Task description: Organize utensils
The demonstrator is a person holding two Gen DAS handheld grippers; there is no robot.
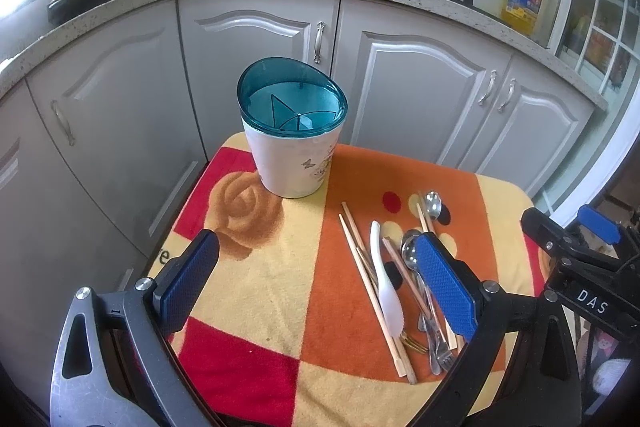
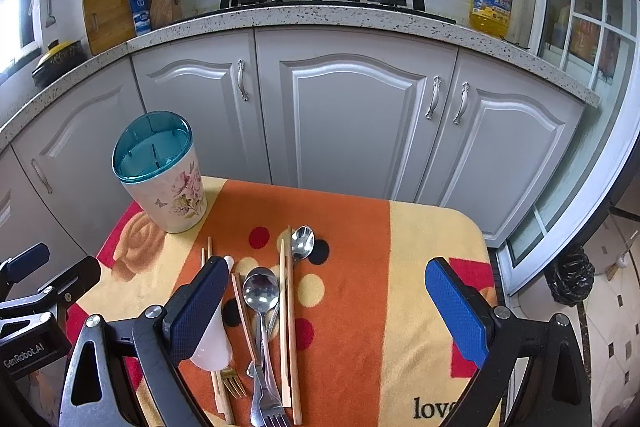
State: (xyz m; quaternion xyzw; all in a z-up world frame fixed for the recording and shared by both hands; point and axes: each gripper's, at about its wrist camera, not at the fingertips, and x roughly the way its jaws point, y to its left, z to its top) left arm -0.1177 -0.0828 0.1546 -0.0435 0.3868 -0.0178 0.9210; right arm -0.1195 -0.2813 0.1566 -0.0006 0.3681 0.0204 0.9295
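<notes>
Right hand-held gripper (image 2: 324, 311) hovers low over the utensil pile, jaws spread wide, nothing held. Left hand-held gripper (image 1: 316, 287) is likewise wide and empty, over the bare towel to the left of the pile.

Utensils lie loose on the patterned towel (image 2: 420, 267) covering the worktop, all roughly parallel, long axes running near-to-far (i.e. along the right gripper's forward line, not across its opening). Between the right fingers: large steel spoon (image 2: 261, 293), bowl facing up at the far end; a pair of wooden chopsticks (image 2: 289, 327) just beside it on the right; small steel spoon (image 2: 303, 243) further away. White plastic rice spoon (image 2: 212, 339) sits partly under the left finger pad. Gold fork (image 2: 233, 383) and a steel fork (image 2: 276, 419) lie at the near edge; stems overlap, so which touches which is unclear.

Utensil holder (image 2: 168, 175), teal divided rim on a floral white body, stands upright at the far left corner of the towel, well apart from the pile and nearer the left gripper.

Judgement: right arm is nearer the pile and placed for the first pick. Crowding is the risk (neighbouring stems may be caught together).
</notes>
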